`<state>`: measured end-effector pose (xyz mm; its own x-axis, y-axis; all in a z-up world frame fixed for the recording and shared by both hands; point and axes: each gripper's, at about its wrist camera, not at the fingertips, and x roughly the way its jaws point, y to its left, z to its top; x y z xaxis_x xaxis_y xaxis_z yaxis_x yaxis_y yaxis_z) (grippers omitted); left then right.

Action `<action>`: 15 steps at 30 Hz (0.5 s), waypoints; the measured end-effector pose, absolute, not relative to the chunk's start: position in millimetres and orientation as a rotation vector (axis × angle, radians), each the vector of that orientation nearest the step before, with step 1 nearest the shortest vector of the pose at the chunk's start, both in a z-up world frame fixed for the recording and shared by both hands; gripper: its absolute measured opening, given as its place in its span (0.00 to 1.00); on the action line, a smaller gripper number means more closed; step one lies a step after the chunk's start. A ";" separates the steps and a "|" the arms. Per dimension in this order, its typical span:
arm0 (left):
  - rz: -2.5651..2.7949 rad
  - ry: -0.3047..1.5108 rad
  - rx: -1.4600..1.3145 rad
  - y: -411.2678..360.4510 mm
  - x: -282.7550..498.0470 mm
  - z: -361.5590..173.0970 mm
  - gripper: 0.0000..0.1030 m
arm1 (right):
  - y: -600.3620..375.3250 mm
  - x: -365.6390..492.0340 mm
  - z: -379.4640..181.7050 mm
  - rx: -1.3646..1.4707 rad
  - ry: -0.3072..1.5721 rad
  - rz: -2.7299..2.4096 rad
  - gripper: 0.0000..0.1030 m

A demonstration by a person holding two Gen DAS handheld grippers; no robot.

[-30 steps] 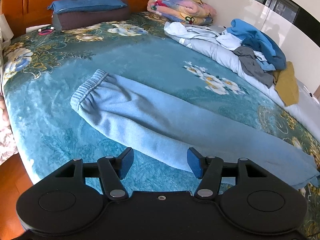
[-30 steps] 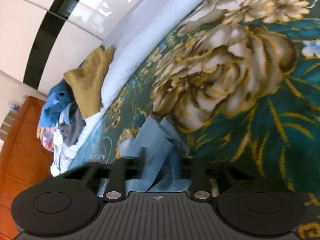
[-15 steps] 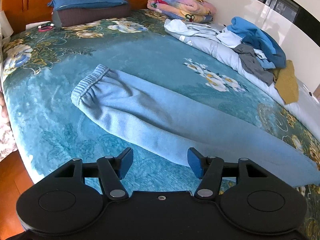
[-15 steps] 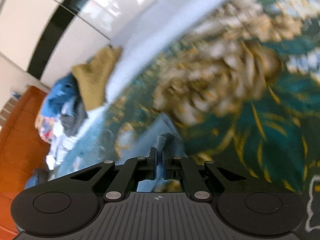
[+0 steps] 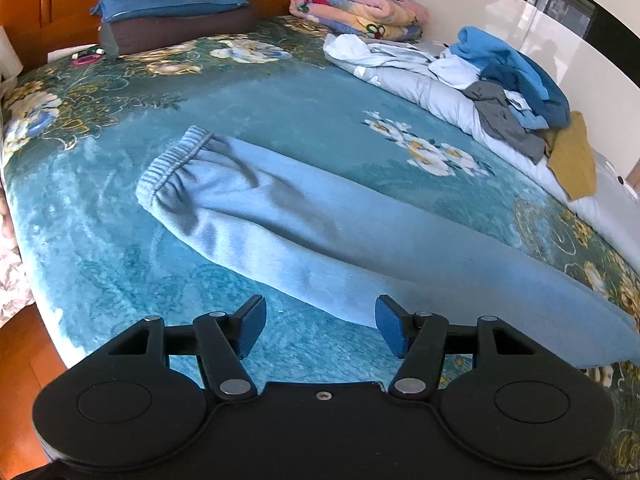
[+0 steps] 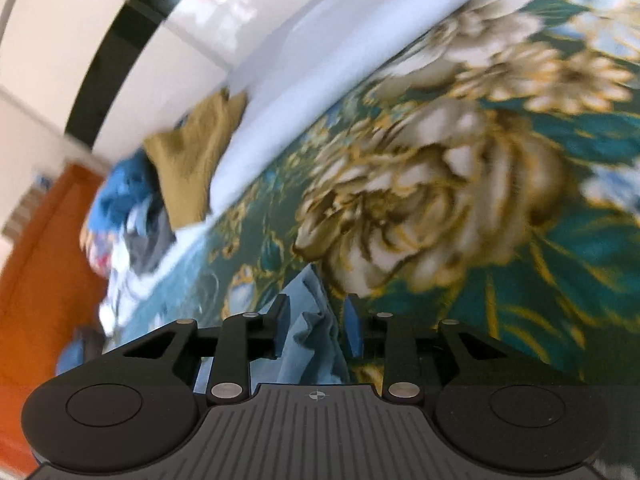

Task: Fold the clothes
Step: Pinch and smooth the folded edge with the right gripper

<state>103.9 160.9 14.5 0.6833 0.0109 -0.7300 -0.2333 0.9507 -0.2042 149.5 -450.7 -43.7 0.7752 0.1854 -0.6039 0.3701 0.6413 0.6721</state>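
Light blue sweatpants (image 5: pixel 320 220) lie stretched flat across the teal flowered blanket (image 5: pixel 280 92), waistband at the left, legs running off to the right. My left gripper (image 5: pixel 320 330) hovers open over the near edge of the pants, with nothing between its blue pads. In the right wrist view, the bunched blue leg end (image 6: pixel 310 344) sits between the fingers of my right gripper (image 6: pixel 316 320). Its jaws are opening; the right pad stands clear of the cloth, and the fabric still rests loosely in the gap.
A heap of unfolded clothes (image 5: pixel 512 96) and a mustard garment (image 5: pixel 572 160) lie along the pale sheet by the white wall. A folded quilt (image 5: pixel 360 8) and stacked pillows (image 5: pixel 168 4) sit against the wooden headboard. The bed's edge drops to an orange floor (image 5: pixel 24 344) at the left.
My right gripper's jaws, shut tight on the leg end before, have parted, and its view has rolled and shifted a little. The left gripper has stayed put and open.
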 end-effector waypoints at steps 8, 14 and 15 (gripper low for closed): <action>0.165 0.822 -0.281 157.6 107.3 13.0 0.58 | -430.6 190.3 -34.1 0.562 0.762 0.014 0.31; 0.170 0.830 -0.249 147.6 113.9 10.4 0.58 | -412.7 200.6 -35.0 0.401 0.807 0.075 0.30; 0.171 0.830 -0.247 146.8 114.5 10.3 0.58 | -411.4 201.2 -35.6 0.389 0.813 0.078 0.25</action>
